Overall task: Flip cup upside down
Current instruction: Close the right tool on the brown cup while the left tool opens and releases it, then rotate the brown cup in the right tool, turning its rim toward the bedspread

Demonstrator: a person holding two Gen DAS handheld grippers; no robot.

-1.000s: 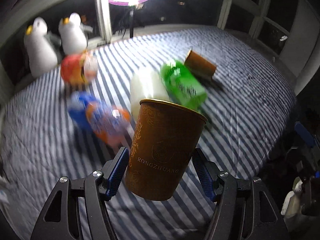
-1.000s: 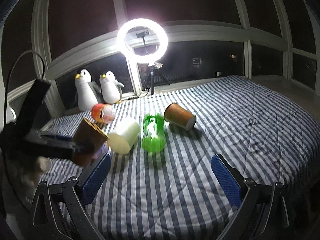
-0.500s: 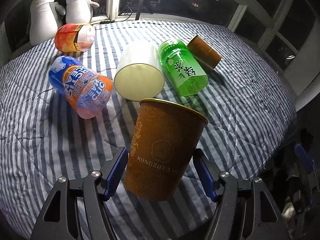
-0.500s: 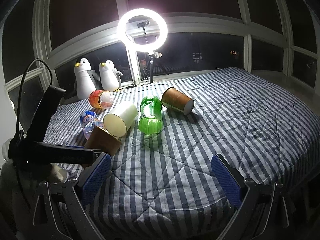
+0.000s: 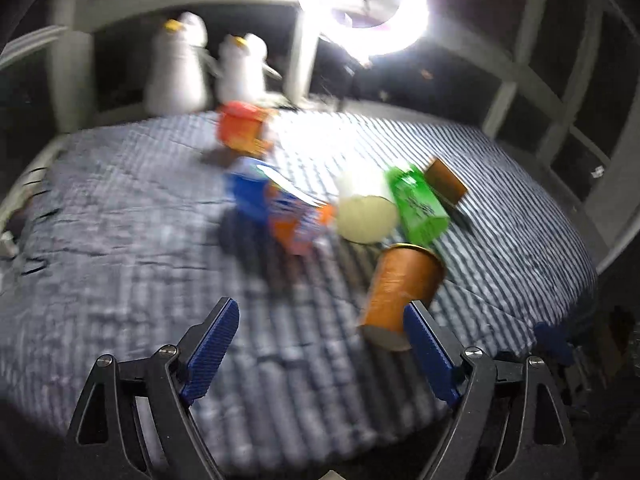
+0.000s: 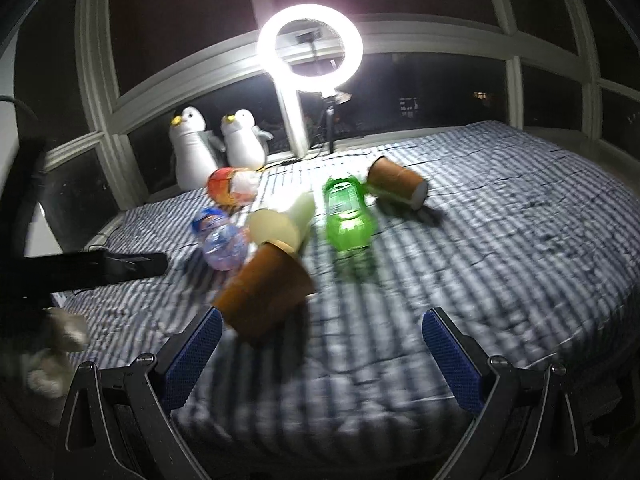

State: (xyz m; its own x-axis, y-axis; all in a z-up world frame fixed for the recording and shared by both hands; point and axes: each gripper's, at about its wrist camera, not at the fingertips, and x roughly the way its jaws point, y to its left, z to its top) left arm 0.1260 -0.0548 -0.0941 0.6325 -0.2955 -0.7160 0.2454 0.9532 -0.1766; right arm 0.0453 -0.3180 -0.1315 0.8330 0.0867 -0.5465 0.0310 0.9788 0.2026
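A brown paper cup (image 5: pixel 402 290) with a gold rim is free of my grippers, tilted, with its mouth up and away, over the striped bed near its front. It is blurred, and I cannot tell if it rests on the bed. It also shows in the right wrist view (image 6: pixel 266 290). My left gripper (image 5: pixel 320 354) is open and empty, with the cup just beyond its right finger (image 5: pixel 428 354). My right gripper (image 6: pixel 320 360) is open and empty, with the cup beyond its left finger (image 6: pixel 192 360).
On the striped bed (image 6: pixel 500 248) lie a second brown cup (image 6: pixel 396 182), a green bottle (image 6: pixel 348 218), a cream cup (image 6: pixel 280 222), a blue and orange bottle (image 6: pixel 222 238) and a red bottle (image 6: pixel 232 186). Two toy penguins (image 6: pixel 216 146) and a ring light (image 6: pixel 310 46) stand behind.
My left gripper has opened and let go of the brown cup. The cup has left the jaws and sits further off to the right. Both views are blurred by motion.
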